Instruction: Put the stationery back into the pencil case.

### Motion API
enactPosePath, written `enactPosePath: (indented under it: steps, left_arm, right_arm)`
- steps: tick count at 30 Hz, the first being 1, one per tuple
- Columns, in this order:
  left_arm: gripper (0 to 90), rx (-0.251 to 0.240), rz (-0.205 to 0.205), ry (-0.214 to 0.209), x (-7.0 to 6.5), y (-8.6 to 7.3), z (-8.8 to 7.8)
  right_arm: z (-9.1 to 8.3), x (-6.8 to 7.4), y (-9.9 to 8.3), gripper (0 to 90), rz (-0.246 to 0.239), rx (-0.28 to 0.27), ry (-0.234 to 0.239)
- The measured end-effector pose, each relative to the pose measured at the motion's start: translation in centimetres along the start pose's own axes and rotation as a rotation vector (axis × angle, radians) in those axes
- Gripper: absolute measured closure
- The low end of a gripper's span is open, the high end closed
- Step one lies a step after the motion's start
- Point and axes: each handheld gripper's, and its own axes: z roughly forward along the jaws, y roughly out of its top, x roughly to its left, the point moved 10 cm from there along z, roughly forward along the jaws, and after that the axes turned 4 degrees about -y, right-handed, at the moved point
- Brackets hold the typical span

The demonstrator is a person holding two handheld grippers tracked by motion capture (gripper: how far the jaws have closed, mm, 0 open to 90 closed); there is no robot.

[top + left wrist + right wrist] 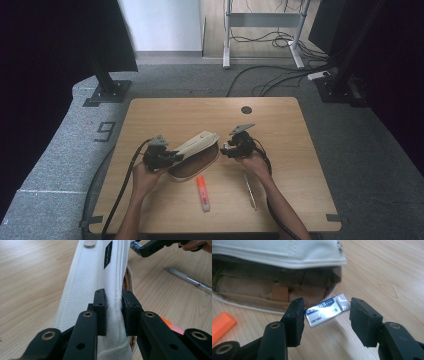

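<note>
Reaching in over the near edge of the table (pixel 300 200) on both forearms, elbows low, wrists angling inward toward each other.

Passing, just ahead of that edge, an orange highlighter (pixel 202 192) and a pen (pixel 249 190), both lying flat on bare wood between the forearms, well apart from each other and leaving room on either side.

Clamping with the left gripper (pixel 113 296) on the stitched rim of the white flap of the pencil case (pixel 87 277), pads squeezing the canvas from both sides, left hand (pixel 142 175) gripping the handle from below and pointing the jaws to the right and a little away.

Propping that flap up at a tilt, so exposing the brown inside of the case at the middle of the table.

Pinching with the right gripper (pixel 325 305) a small eraser (pixel 325 311) in a blue and white sleeve, holding it just off the wood beside the case's right end, close to the open mouth, right hand (pixel 252 162) aiming the jaws leftward.

Leaving open tabletop beyond the case, up to a round cable hole (pixel 246 109) near the far edge.
</note>
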Motion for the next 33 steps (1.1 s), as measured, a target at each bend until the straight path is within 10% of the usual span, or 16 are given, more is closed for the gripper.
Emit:
enactPosePath:
  steps: [33]
  left_arm:
    - [75.7, -0.021, 0.003, 0.002, -0.2, 0.4, 0.0]
  right_arm:
    - [5.8, 2.6, 2.2, 45.0, -0.011, 0.037, 0.009]
